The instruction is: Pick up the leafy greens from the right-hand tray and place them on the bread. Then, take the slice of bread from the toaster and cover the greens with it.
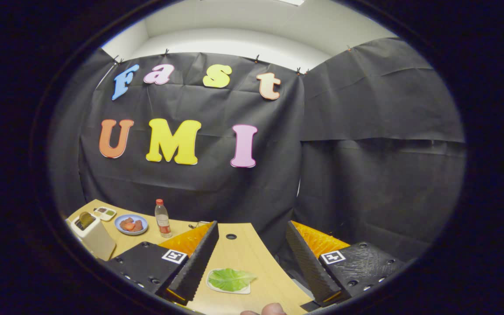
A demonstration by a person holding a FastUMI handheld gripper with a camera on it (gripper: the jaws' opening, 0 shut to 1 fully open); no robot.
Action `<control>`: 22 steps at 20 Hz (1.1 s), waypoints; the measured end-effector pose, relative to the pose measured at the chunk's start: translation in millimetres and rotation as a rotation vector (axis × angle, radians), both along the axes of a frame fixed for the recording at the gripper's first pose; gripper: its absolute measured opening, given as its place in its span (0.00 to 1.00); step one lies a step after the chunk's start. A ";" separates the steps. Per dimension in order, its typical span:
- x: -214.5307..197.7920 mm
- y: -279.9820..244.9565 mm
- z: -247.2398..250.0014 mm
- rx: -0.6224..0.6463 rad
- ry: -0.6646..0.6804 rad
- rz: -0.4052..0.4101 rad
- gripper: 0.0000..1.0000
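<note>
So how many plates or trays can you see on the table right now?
3. A small white tray holding a green leaf lies between the open claw fingers; a round blue plate and a small white divided tray sit beyond the toaster. Others may be hidden.

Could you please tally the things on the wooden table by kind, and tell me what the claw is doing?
Toaster holding bread: 1
Plate of red food: 1
Small tray: 1
Bottle: 1
Leafy greens on bread: 1
Total: 5
Claw: open, greens lying between its fingers.
</note>
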State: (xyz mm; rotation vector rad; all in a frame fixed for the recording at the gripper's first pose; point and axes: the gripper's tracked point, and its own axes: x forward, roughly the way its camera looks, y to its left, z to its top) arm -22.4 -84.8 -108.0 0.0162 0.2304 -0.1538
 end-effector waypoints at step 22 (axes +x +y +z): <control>100.0 -9.9 -346.8 0.176 0.494 0.229 0.96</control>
